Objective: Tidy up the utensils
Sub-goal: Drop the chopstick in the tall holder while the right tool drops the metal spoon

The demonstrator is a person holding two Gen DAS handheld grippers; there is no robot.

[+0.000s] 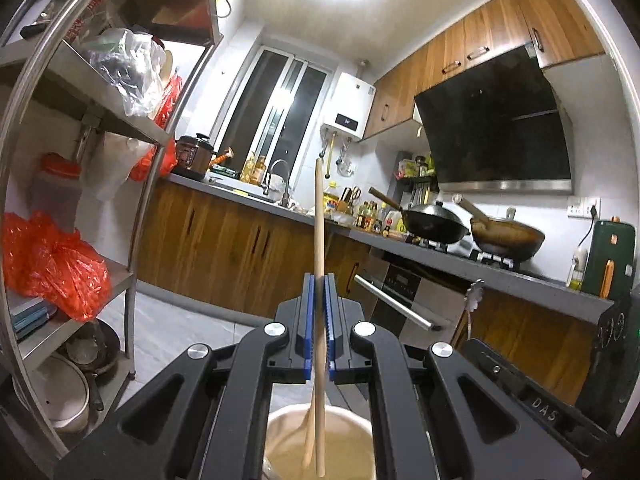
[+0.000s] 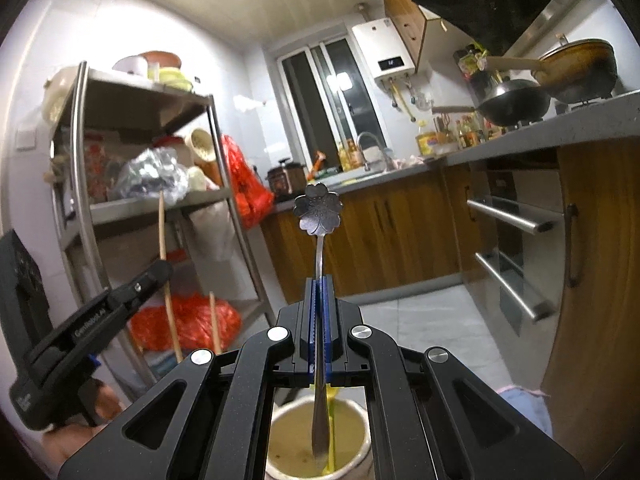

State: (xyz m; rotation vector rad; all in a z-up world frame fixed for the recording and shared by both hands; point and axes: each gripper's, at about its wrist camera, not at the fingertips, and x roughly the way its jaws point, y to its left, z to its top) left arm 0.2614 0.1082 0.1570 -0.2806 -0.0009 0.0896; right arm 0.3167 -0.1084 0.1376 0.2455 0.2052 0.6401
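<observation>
Right now your left fingers (image 1: 319, 300) grip a wooden spoon (image 1: 318, 216) and your right fingers (image 2: 320, 304) a metal spoon (image 2: 318, 210), neither yet put away.

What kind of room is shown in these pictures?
A home kitchen, most likely: two woks sit on a gas stove under a black range hood, and a sink faucet stands by the window.
</observation>
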